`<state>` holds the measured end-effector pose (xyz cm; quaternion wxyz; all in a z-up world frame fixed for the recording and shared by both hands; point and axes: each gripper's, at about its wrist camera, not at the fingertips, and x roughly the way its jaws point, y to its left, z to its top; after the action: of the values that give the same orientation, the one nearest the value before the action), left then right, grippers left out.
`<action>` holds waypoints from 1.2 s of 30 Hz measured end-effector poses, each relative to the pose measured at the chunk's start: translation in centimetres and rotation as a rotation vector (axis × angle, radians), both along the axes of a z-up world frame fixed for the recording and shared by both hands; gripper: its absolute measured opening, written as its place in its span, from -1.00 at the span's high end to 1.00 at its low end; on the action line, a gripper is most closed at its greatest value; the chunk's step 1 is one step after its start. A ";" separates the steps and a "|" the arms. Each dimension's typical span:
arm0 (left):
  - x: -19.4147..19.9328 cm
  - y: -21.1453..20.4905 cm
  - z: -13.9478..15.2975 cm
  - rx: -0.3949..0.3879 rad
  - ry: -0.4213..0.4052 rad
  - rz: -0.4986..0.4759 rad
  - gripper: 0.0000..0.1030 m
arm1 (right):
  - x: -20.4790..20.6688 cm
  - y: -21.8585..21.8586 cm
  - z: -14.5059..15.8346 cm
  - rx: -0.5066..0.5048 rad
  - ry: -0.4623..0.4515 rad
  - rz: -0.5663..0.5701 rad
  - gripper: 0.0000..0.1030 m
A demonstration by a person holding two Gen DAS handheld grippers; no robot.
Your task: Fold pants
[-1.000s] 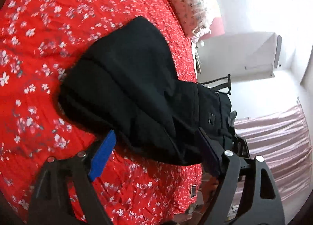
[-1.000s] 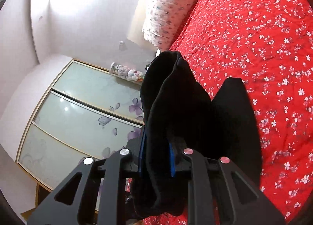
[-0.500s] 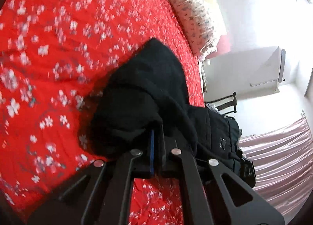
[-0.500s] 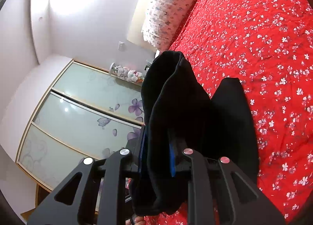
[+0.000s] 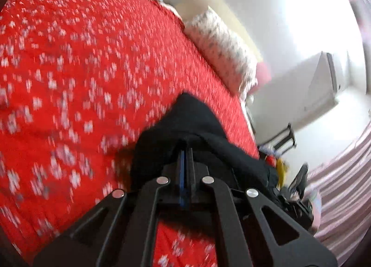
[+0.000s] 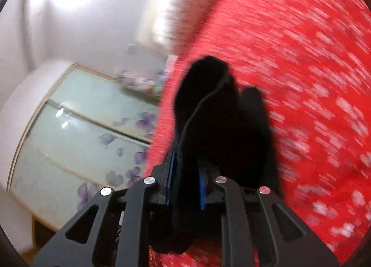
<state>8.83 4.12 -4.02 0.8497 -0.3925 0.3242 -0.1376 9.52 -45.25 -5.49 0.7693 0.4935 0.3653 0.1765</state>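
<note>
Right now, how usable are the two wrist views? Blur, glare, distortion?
Left wrist: motion blur smears the bedspread flowers; the wall at upper right is blown out; fisheye bends the room edges; the gripper frame stays sharp. Right wrist: heavier streaking across the bedspread and pillow, glare top left; the black pants show almost no detail.
</note>
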 end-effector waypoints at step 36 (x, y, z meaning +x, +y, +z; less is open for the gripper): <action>3.9 2.9 0.7 0.107 0.029 -0.056 -0.45 | 5.8 1.4 3.3 -0.548 -0.055 0.100 -0.10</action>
<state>12.72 7.04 -3.31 0.8604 -0.3394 0.3541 -0.1384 15.33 -43.84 -2.19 0.8741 0.2433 0.4022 0.1223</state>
